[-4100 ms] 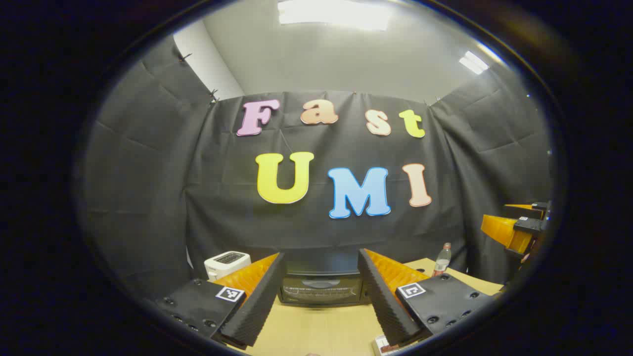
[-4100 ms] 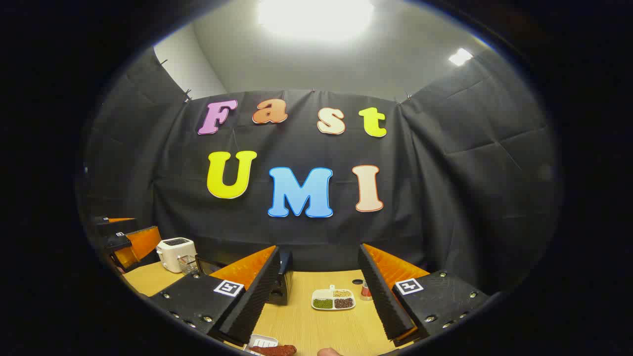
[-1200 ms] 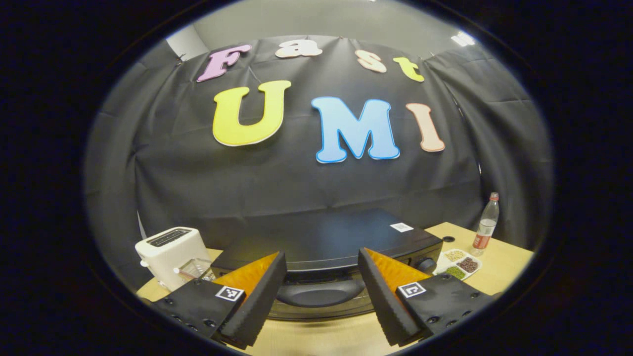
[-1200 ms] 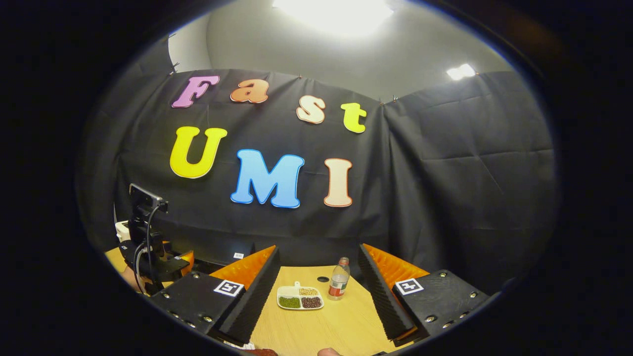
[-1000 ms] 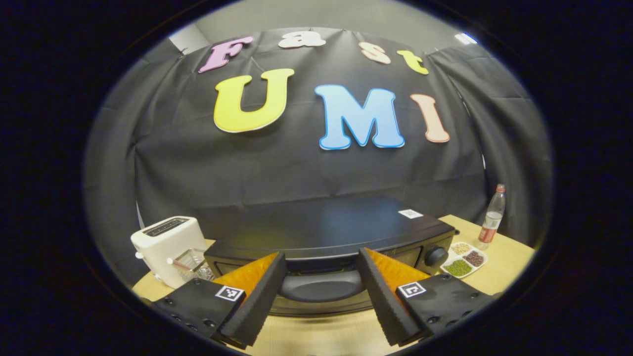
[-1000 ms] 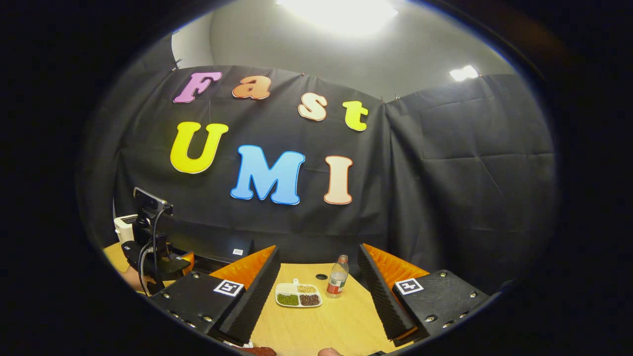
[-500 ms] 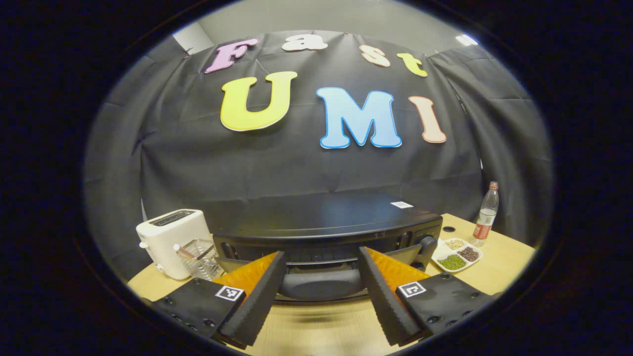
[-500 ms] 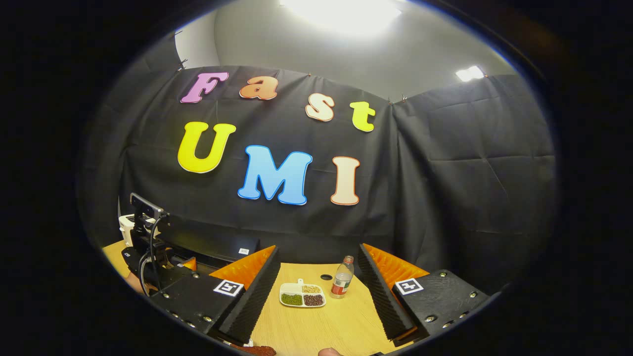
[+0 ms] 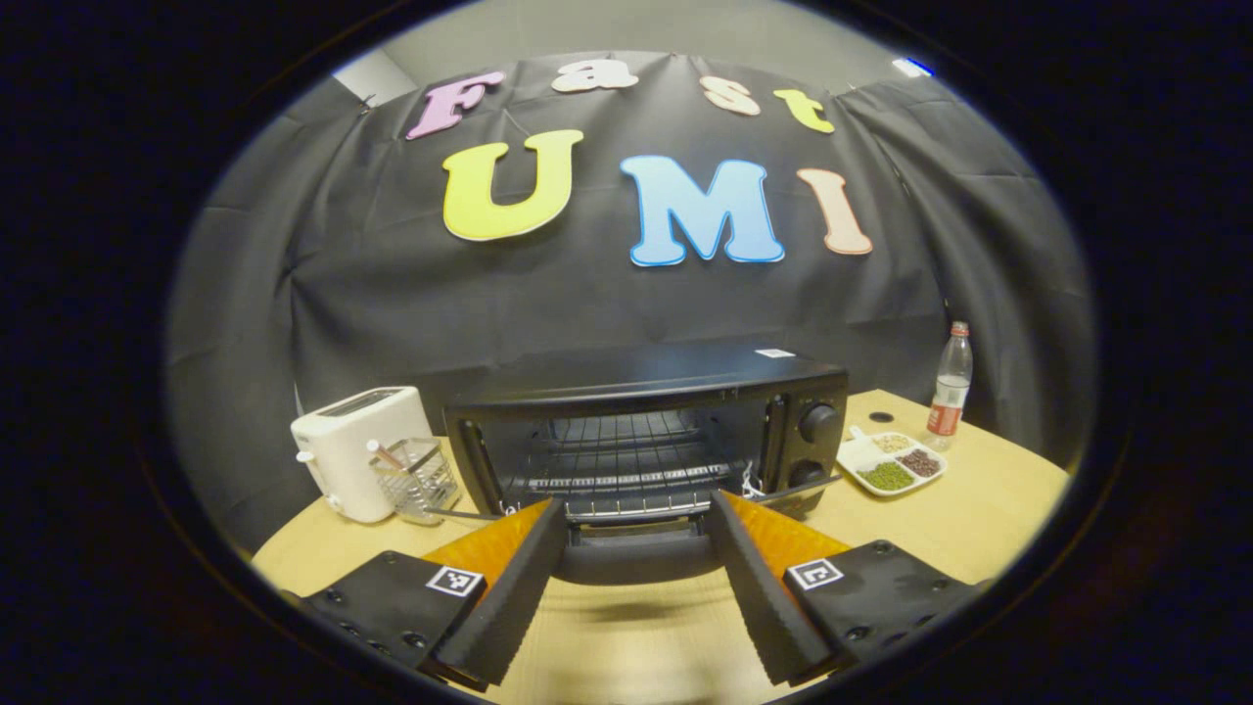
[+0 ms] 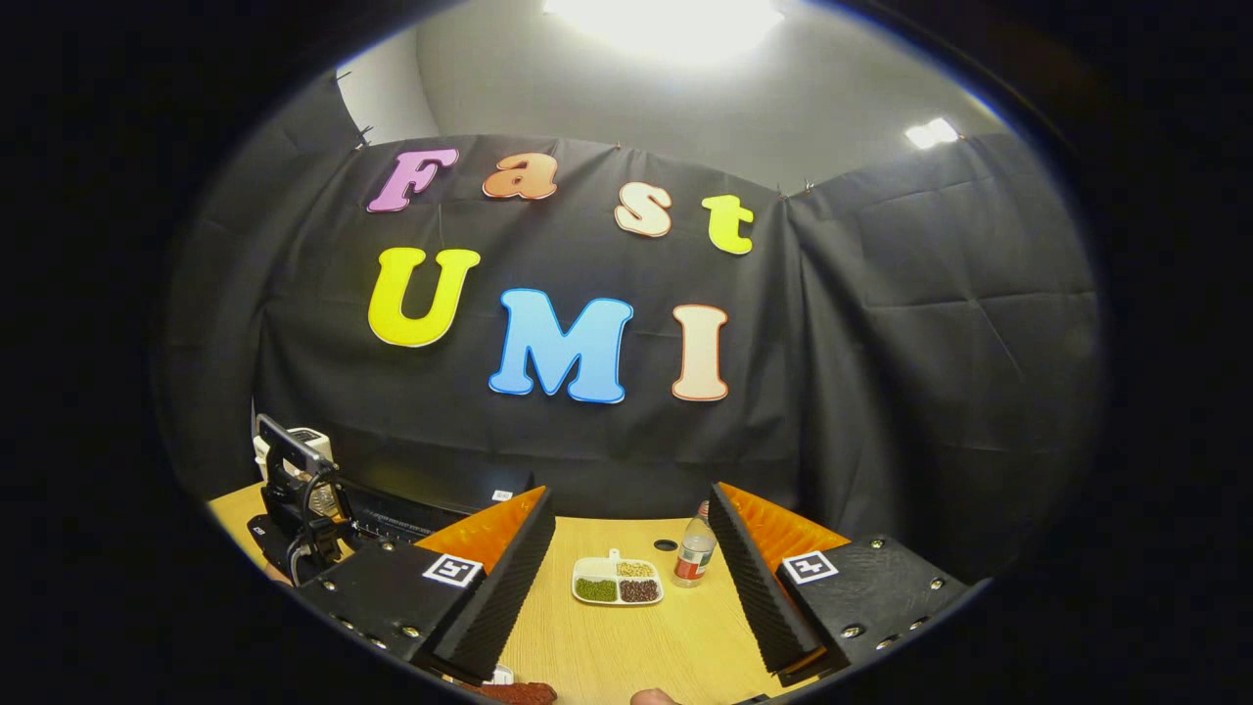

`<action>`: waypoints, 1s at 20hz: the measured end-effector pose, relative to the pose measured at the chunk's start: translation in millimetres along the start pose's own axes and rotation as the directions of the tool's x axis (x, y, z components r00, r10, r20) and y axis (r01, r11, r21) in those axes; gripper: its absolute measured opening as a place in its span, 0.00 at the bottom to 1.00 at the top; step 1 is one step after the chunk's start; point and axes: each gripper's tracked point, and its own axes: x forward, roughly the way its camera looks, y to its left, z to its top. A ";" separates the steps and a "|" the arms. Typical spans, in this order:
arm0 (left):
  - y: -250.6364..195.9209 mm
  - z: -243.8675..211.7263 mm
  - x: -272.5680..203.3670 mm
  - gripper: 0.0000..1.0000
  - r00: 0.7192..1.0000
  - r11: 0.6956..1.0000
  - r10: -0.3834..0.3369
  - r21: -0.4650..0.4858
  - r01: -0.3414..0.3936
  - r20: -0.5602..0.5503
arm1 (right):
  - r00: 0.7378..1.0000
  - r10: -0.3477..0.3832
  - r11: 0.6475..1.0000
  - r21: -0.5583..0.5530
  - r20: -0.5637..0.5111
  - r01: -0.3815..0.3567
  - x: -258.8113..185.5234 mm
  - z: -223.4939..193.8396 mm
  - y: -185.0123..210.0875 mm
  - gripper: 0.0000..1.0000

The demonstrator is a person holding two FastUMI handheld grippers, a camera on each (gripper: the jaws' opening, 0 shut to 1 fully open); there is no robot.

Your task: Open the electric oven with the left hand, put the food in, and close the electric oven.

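The oven (image 9: 646,421) stood on the table (image 9: 940,519) with its door (image 9: 636,548) dropped open, the handle between the wide-spread fingers of the left gripper (image 9: 636,587). The right gripper (image 10: 626,587) gaped empty right of the oven; food (image 10: 514,692) lay beneath it.

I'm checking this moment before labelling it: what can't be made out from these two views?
- Left gripper on the oven door handle: left gripper view, contact hidden behind its fingers.
- Food: right gripper view, cut off by the bottom edge.
- Tray contents: too small to name.
- Bottle: partly hidden by the right gripper finger.
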 end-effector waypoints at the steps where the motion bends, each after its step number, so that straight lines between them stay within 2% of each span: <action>1: -0.8 -4.6 -2.0 0.96 1.000 1.000 0.001 0.000 -0.001 -0.009 | 1.000 0.003 1.000 -0.002 -0.003 -0.003 -0.9 -1.5 0.5 0.95; 3: -2.7 -15.7 -7.8 1.00 1.000 1.000 0.003 0.002 -0.003 -0.026 | 1.000 0.010 1.000 -0.001 -0.012 -0.010 -4.4 -4.5 1.4 0.95; 5: -2.9 -29.6 -13.5 0.92 0.999 1.000 0.006 -0.001 -0.006 -0.053 | 1.000 0.018 1.000 -0.002 -0.024 -0.018 -8.3 -8.9 1.2 0.95; 9: -5.0 -62.6 -21.5 1.00 0.992 1.000 0.007 -0.028 -0.010 -0.125 | 0.999 0.018 1.000 0.004 -0.032 -0.018 -14.6 -11.0 -2.6 0.95; 10: -5.0 -70.9 -22.8 0.98 0.990 0.999 0.009 -0.030 -0.013 -0.138 | 0.999 0.019 1.000 0.004 -0.034 -0.019 -16.3 -12.5 -3.7 0.95; 13: -6.9 -93.3 -27.2 1.00 0.984 1.000 0.010 -0.017 -0.013 -0.177 | 0.999 0.012 1.000 -0.009 -0.040 -0.012 -22.4 -17.2 -8.2 0.95; 15: -8.0 -101.6 -36.0 0.96 0.981 1.000 0.010 0.001 -0.010 -0.193 | 0.999 0.016 1.000 -0.003 -0.043 -0.016 -24.3 -21.3 -8.5 0.95; 16: -7.1 -102.2 -42.1 1.00 0.982 1.000 0.014 0.011 -0.013 -0.187 | 0.998 0.030 1.000 0.001 -0.052 -0.030 -27.2 -27.0 -6.2 0.95; 18: -2.1 -98.3 -61.4 0.99 0.983 0.999 0.043 0.023 -0.039 -0.180 | 0.995 0.072 0.997 0.000 -0.066 -0.072 -31.7 -34.9 -2.1 0.96; 20: 3.4 -80.7 -86.5 0.98 0.986 0.997 0.074 -0.005 -0.075 -0.149 | 0.990 0.119 0.993 -0.002 -0.070 -0.119 -32.7 -39.9 0.7 0.96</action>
